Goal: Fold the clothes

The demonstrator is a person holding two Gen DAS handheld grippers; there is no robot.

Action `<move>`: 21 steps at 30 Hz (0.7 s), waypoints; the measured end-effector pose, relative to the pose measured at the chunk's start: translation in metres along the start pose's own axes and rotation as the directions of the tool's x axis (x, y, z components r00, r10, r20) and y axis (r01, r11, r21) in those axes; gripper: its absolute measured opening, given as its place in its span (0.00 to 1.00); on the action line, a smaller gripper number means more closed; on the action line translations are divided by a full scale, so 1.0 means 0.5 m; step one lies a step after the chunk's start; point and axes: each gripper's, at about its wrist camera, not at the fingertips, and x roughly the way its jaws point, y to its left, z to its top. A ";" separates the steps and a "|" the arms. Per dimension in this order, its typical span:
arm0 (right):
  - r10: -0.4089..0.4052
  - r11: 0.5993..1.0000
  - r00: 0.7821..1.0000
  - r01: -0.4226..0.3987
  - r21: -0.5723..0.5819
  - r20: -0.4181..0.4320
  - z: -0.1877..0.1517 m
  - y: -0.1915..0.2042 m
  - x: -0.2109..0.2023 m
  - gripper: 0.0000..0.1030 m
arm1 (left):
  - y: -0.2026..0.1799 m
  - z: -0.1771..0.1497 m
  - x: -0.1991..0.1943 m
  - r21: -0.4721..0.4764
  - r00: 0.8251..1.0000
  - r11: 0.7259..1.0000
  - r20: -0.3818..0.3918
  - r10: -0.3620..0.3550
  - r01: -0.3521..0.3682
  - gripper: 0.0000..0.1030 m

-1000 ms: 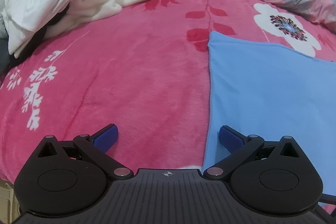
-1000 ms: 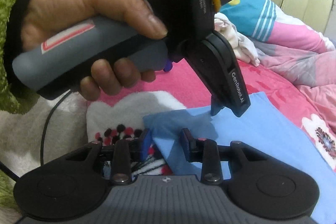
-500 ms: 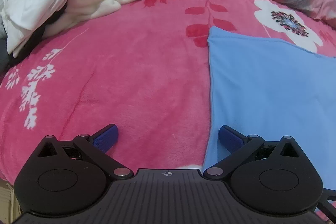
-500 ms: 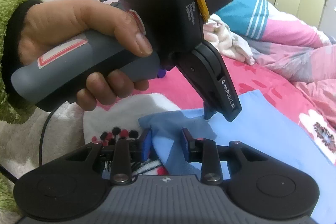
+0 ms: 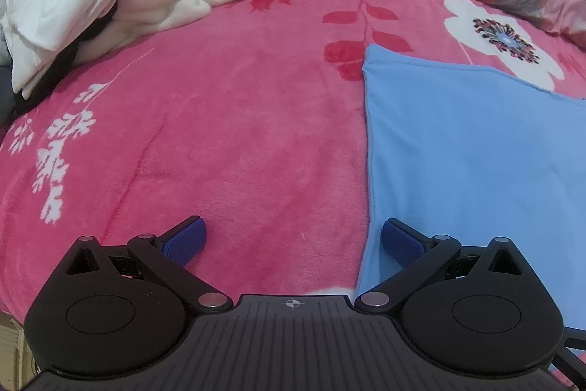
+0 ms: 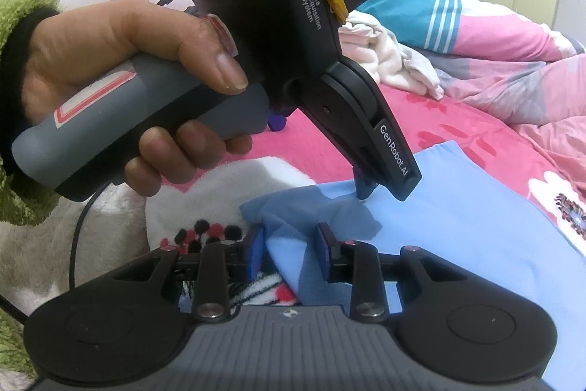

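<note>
We find the blue cloth (image 5: 476, 152) lying flat on the pink bed blanket (image 5: 219, 116), at 3 o'clock in the left wrist view — thin, light and limp, best pinched at a corner or hem. The left tool (image 5: 292, 237) gapes wide, holding nothing. The right tool (image 6: 289, 246) half closes around a raised corner fold; grip uncertain. Since a second ago, nothing much has shifted — slight right wrist roll.

Plain light-blue cloth (image 5: 476, 152) on pink white-flowered blanket (image 5: 219, 134)
</note>
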 end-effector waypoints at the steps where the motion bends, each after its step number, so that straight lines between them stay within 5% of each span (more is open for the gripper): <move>1: 0.001 1.000 1.000 -0.001 0.003 0.000 0.000 0.001 -0.001 0.32 | 0.000 -0.001 0.000 0.000 1.000 1.000 0.000 0.000 0.000 1.00; 21: 0.029 0.998 1.000 -0.029 0.060 0.008 -0.001 -0.012 0.000 0.34 | -0.001 -0.008 0.002 -0.003 1.000 1.000 0.012 0.001 -0.001 1.00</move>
